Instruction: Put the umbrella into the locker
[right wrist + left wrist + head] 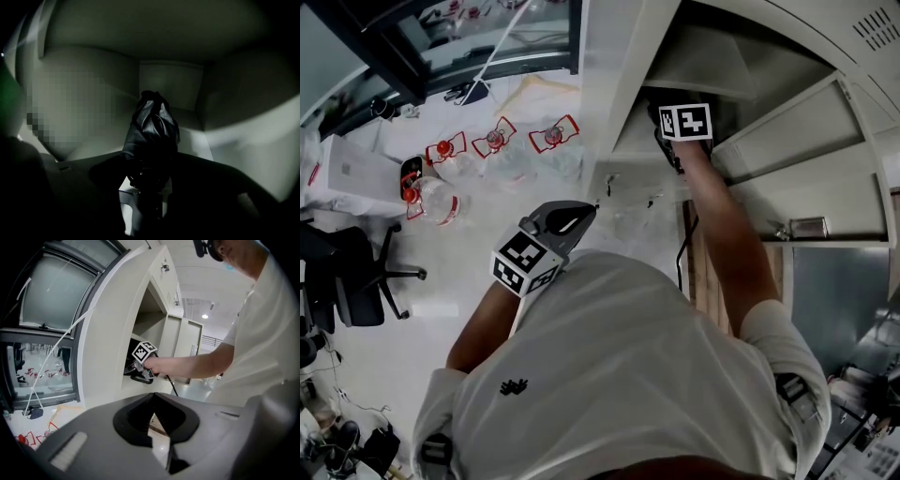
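My right gripper [147,174] is reaching inside the locker [787,127], jaws clamped on the folded black umbrella [152,125]. The umbrella sticks out ahead of the jaws into the dim compartment, its far end pointing at the back wall. I can't tell whether it touches the compartment floor. My left gripper [157,423] hangs outside by my chest, jaws together with nothing between them, facing the open locker from the side.

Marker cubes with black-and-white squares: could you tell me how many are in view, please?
2. One cube on the left gripper, near the person's shoulder; the other on the right gripper, reaching into the cream locker holding the black folded umbrella.
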{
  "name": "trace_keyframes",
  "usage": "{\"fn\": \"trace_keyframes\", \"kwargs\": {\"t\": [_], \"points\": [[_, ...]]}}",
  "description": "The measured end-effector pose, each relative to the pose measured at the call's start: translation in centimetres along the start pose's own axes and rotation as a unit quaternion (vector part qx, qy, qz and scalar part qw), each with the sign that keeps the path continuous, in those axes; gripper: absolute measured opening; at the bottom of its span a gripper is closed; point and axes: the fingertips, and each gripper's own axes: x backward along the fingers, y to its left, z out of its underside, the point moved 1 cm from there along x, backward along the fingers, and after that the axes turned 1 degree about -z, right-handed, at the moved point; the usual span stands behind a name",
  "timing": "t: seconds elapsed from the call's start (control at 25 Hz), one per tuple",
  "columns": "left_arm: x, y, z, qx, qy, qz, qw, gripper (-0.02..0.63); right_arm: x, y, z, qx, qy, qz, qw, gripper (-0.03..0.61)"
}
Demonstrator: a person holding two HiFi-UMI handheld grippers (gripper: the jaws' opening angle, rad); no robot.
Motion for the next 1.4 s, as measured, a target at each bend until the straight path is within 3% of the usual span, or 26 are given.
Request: {"fn": "trace_keyframes", "kwargs": {"t": [0.84, 1.4], "points": [[-0.6, -0.9, 0.5, 0.004, 0.015, 0.004, 0.9999, 0.055, 0.5, -0.4, 0.4, 0.008, 0.000, -0.017, 1.000, 0.259], [-1.9, -5.9, 0.7, -0.004, 0.020, 0.023, 0.9995, 0.055, 6.1, -0.2, 2.3, 0.005, -0.037, -0.016, 0.999, 0.259]]}}
